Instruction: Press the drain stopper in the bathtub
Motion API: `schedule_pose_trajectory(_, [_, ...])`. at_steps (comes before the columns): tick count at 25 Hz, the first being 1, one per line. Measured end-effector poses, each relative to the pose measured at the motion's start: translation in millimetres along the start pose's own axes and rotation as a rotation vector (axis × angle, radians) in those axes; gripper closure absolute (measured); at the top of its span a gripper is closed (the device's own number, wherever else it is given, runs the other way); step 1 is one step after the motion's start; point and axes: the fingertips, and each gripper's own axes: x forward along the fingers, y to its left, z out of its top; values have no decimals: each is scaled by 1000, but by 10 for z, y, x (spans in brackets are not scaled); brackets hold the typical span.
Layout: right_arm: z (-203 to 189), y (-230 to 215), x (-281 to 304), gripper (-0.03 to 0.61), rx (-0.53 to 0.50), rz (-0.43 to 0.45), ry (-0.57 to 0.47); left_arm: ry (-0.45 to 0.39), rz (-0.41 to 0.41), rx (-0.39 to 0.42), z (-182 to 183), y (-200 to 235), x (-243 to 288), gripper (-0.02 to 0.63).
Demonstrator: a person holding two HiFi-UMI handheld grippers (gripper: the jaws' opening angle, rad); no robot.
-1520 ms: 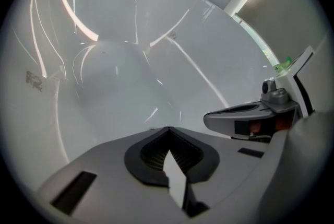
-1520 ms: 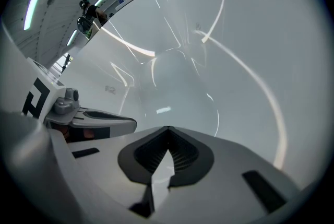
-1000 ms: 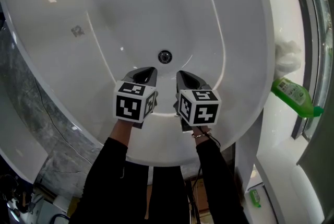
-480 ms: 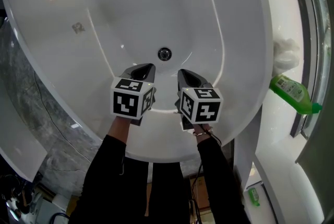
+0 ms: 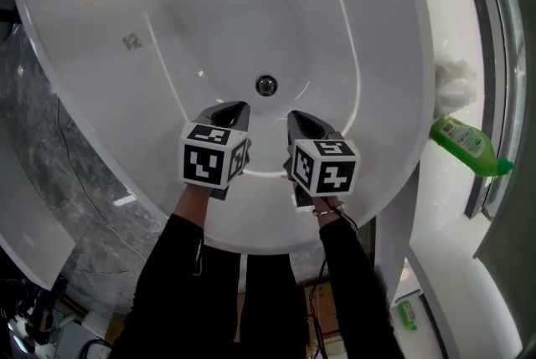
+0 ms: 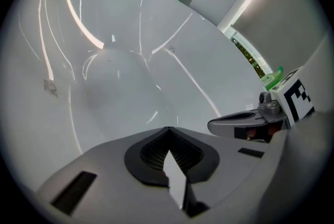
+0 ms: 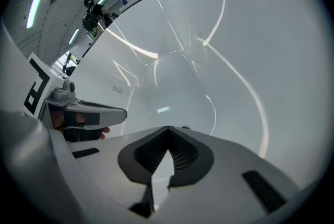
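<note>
The drain stopper (image 5: 266,84), a small round metal disc, sits in the floor of the white bathtub (image 5: 100,56), and nothing is touching it.

The left gripper (image 5: 234,109) hovers just beside the drain stopper, on the near side of it and slightly to its left, with the tips pointing towards it. The left gripper view shows its fingers (image 6: 219,165) closed, the tips meeting with nothing between them and only bare white tub wall beyond.

The right gripper (image 5: 299,116) hovers just beside the drain stopper on the near side, slightly to its right, about as close to the stopper as the other gripper. In the right gripper view its fingers (image 7: 224,165) are likewise closed tip to tip on nothing.

The two grippers lie side by side with a narrow gap between them, and both stand apart from the stopper. Each marker cube (image 5: 213,155) lies farther from the stopper than its fingertips do, and black sleeves (image 5: 180,265) run back from the cubes.

Well to the right of the drain stopper, outside the tub rim, a green bottle (image 5: 465,144) lies tilted on the white ledge (image 5: 440,207). A white crumpled bundle (image 5: 456,85) sits just beyond the bottle.
</note>
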Motion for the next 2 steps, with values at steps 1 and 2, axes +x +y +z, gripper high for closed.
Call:
schedule_pose_trajectory(1, [-1,9,-9,577,-1,-1,0,0,0,-1,-3,1,-16,606])
schedule_pose_trajectory(2, [-2,18,-18,577,-2,-2,0,0,-1,-1,-7,2,-32,606])
